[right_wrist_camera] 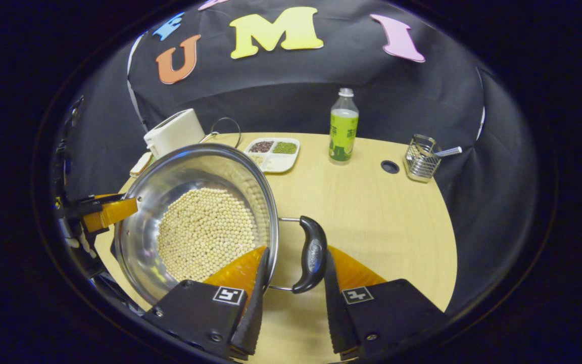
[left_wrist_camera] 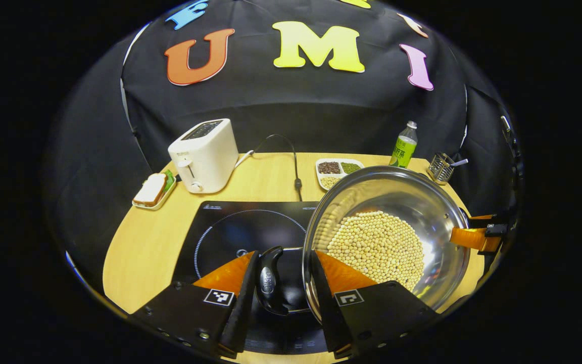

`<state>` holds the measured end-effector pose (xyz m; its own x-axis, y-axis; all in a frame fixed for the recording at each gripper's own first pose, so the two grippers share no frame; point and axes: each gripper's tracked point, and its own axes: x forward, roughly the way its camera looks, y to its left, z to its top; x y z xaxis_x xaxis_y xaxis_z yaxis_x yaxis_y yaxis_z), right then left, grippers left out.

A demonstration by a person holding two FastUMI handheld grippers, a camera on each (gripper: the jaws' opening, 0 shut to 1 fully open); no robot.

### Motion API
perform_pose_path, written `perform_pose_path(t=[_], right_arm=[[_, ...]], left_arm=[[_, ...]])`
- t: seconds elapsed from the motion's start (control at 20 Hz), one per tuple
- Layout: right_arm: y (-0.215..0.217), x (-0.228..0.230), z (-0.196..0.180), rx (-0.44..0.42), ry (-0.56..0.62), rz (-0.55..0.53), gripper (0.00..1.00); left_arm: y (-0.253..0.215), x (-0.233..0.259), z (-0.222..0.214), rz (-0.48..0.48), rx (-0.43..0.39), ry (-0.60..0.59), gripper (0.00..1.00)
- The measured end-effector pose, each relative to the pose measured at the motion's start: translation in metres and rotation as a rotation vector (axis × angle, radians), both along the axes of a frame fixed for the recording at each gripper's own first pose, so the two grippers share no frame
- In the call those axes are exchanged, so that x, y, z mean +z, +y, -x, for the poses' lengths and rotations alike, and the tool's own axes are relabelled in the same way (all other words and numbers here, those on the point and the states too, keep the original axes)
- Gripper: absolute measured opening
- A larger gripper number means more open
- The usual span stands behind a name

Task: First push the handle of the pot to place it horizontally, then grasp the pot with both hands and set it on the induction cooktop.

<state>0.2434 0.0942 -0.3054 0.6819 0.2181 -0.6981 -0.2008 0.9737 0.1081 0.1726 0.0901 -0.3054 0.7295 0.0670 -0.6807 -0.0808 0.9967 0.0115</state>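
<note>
A steel pot (left_wrist_camera: 412,202) holding pale beans (left_wrist_camera: 377,247) hangs tilted over the right part of the black induction cooktop (left_wrist_camera: 235,227). My left gripper (left_wrist_camera: 285,255) straddles the pot's black side handle (left_wrist_camera: 270,280) and rim, with one finger outside the handle and the other over the inner wall. My right gripper (right_wrist_camera: 296,251) clamps the opposite handle (right_wrist_camera: 312,255) and rim of the pot (right_wrist_camera: 180,172) the same way. The right gripper (left_wrist_camera: 475,236) appears at the pot's far side in the left gripper view. In the right gripper view the left gripper (right_wrist_camera: 104,212) appears there.
A white toaster (left_wrist_camera: 205,154) and a sandwich on a plate (left_wrist_camera: 152,191) stand behind the cooktop on the left, with a cable (left_wrist_camera: 296,172) running back. A divided tray of grains (right_wrist_camera: 276,151), a green bottle (right_wrist_camera: 344,126) and a wire basket (right_wrist_camera: 421,161) line the far edge of the table.
</note>
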Motion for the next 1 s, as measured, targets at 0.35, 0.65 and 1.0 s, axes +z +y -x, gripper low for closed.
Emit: perform_pose_path(t=[0.35,0.65,1.0], right_arm=[[0.073,0.009,0.007,0.008,-0.006,-0.01,0.55],[0.132,0.007,0.009,0.003,0.005,-0.022,0.55],[0.183,-0.004,-0.003,-0.008,0.046,-0.012,0.55]], left_arm=[[0.069,0.007,0.013,-0.009,0.013,0.0,0.57],[0.123,0.006,0.015,-0.02,0.003,0.014,0.57],[0.172,-0.011,0.002,-0.024,-0.006,0.046,0.57]])
